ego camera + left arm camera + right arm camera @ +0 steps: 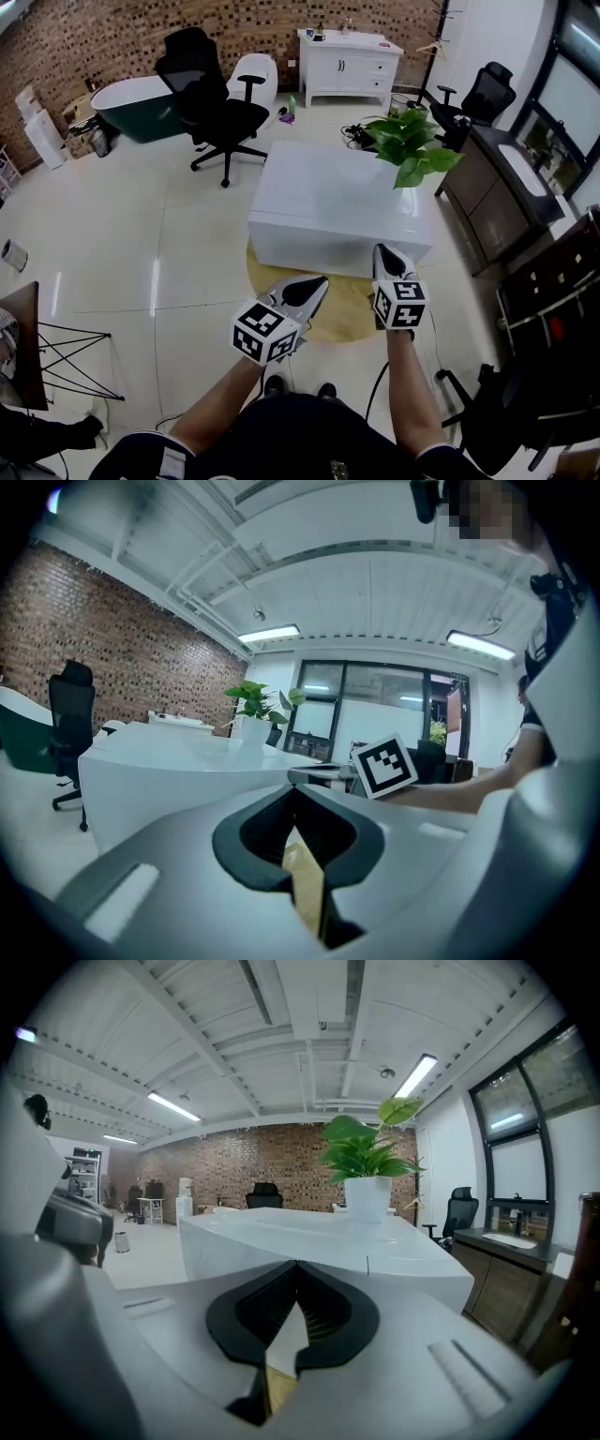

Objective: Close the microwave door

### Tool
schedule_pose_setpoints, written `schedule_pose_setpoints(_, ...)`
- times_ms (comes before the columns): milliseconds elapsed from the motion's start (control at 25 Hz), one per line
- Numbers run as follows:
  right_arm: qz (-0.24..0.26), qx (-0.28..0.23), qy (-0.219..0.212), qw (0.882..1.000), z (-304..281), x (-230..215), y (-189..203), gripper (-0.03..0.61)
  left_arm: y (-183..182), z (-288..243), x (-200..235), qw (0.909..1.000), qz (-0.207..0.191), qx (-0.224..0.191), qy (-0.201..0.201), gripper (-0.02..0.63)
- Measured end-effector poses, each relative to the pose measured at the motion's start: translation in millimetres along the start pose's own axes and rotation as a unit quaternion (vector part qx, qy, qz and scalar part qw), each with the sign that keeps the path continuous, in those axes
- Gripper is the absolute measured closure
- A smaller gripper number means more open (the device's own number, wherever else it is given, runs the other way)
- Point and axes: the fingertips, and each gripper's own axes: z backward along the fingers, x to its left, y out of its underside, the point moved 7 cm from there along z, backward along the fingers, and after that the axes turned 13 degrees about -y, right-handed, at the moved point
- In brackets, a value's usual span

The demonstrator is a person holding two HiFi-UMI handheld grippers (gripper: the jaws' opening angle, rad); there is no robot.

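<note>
No microwave shows in any view. My left gripper is held low in front of me, shut, with nothing between its jaws; in the left gripper view its tips meet. My right gripper is beside it, also shut and empty, pointing at the near side of a large white table. In the right gripper view the tips touch, with the table straight ahead. The right gripper's marker cube shows in the left gripper view.
A potted plant stands on the table's far right corner. A round tan rug lies under the table. Behind it are a black office chair, a green bathtub and a white cabinet. A dark counter runs along the right.
</note>
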Motion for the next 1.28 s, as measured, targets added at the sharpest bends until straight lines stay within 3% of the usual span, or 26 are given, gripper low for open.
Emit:
schedule_pose_setpoints(360, 0.013, -0.048, -0.059, 0.997, 34.9, 36.9, -29.2, 0.577, -11.8, -5.1, -7.0, 0.9998, -0.008, -0.014, 0.014, 0.601)
schedule_pose_setpoints(600, 0.019, -0.077, -0.077, 0.994, 50.6, 49.8, -39.6, 0.577, -18.4, -6.1, -6.5, 0.9996, -0.012, -0.019, 0.015, 0.601)
schedule_pose_setpoints(1280, 0.022, -0.092, -0.094, 0.991, 50.8, 55.7, -44.1, 0.578, -17.6, -5.8, -4.2, 0.9997, -0.012, -0.018, 0.01, 0.601)
